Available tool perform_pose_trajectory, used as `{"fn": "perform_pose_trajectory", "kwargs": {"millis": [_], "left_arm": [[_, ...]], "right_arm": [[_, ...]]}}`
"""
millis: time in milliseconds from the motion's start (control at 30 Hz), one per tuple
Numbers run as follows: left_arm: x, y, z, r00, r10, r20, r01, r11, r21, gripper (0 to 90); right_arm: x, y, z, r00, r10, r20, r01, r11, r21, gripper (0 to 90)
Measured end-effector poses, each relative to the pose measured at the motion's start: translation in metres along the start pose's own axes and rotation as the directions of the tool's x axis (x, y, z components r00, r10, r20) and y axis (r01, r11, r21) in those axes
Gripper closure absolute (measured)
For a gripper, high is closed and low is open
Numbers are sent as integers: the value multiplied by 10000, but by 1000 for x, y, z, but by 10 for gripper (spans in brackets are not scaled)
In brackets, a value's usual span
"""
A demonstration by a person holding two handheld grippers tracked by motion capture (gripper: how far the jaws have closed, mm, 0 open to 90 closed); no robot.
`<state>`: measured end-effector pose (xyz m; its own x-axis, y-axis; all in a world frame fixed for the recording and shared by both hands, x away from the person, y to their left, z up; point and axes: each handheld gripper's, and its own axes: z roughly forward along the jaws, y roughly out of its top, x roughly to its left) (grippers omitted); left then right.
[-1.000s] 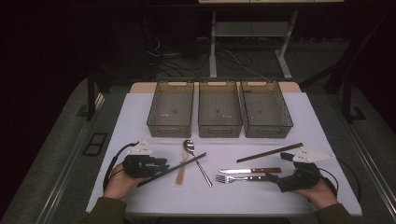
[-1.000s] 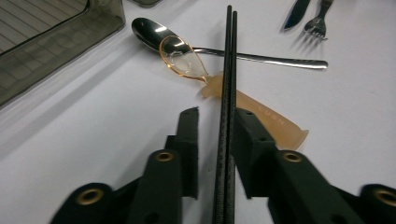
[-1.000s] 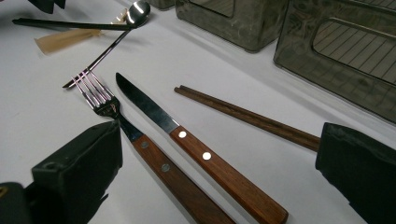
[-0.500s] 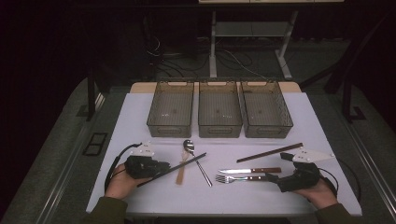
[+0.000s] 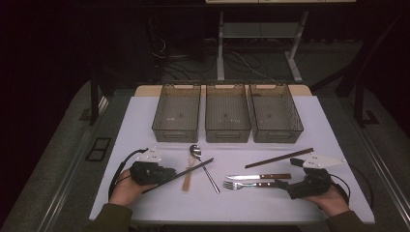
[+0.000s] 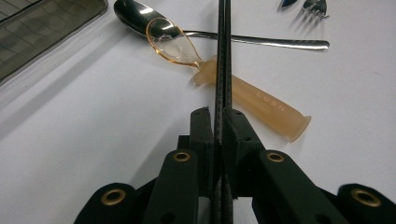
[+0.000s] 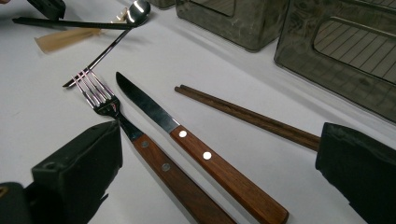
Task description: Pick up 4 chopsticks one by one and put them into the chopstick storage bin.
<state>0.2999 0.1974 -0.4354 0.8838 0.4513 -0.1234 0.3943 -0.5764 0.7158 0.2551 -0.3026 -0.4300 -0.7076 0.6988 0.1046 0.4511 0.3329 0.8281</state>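
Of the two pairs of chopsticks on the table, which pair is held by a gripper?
The black chopsticks: the left gripper clamps them. The brown chopsticks lie free.

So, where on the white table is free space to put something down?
Bare patches of the white table: left of the three wire-mesh bins, and the strip between them and the cutlery. Crowded: the black chopsticks in the left gripper crossing the steel spoon; the wooden-handled knife and fork.

"LUSN" embossed on amber spoon handle [image 6: 261, 102].
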Motion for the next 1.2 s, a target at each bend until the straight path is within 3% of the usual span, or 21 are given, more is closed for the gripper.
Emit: {"fn": "perform_pose_trajectory", "kwargs": {"millis": [967,1200], "left_arm": [[-1,1,3,9999,48,142,-47,10000,-36,775],[-1,-1,7,9997,199,130,-205,9988,443,760]], "right_arm": [[0,0,0,10000,-28,-26,28,10000,-1,8],[0,0,0,10000,-21,-22,21,10000,-7,8]]}}
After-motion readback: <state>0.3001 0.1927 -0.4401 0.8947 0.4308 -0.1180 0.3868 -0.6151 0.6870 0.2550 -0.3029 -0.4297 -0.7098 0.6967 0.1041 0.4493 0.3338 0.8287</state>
